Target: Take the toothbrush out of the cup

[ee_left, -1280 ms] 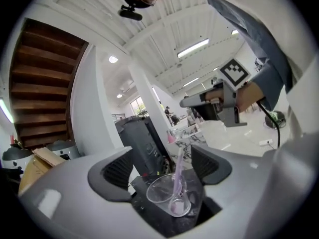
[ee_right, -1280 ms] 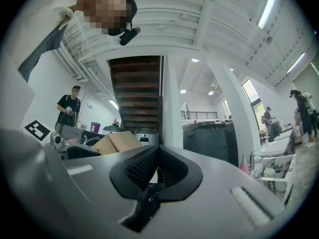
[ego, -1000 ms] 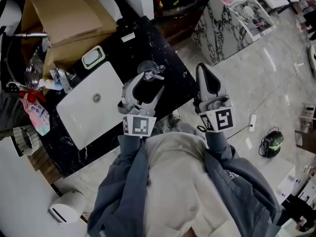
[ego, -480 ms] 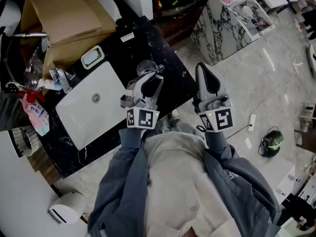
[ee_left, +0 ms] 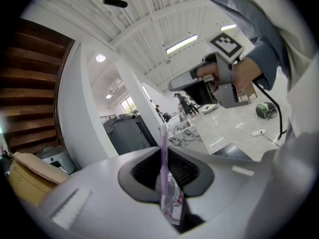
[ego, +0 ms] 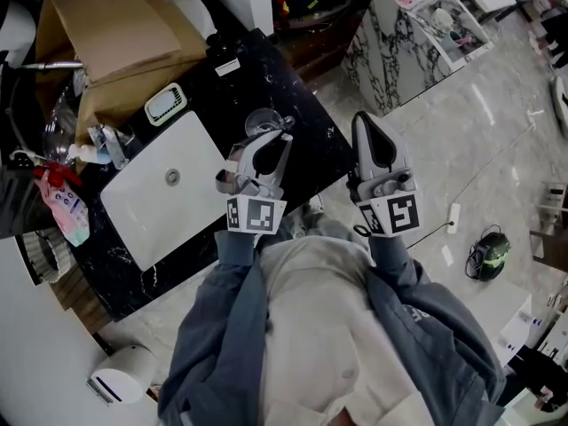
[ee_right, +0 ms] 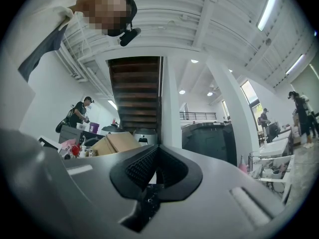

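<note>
Toothbrush (ee_left: 162, 136) sat pinched in the left gripper's (ee_left: 163, 167) closed jaws, apparently not clear of the cup (ego: 259, 119); right gripper (ee_right: 157, 164) was closed on nothing.

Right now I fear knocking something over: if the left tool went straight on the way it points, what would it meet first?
Probably the clear cup on the black counter, just past its tips. The left tool is shut on the toothbrush; depth is hard to judge.

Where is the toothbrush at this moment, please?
The toothbrush stands pinched in the left claw, seen in the left gripper view; the head view puts that claw at the cup, beside the sink.
</note>
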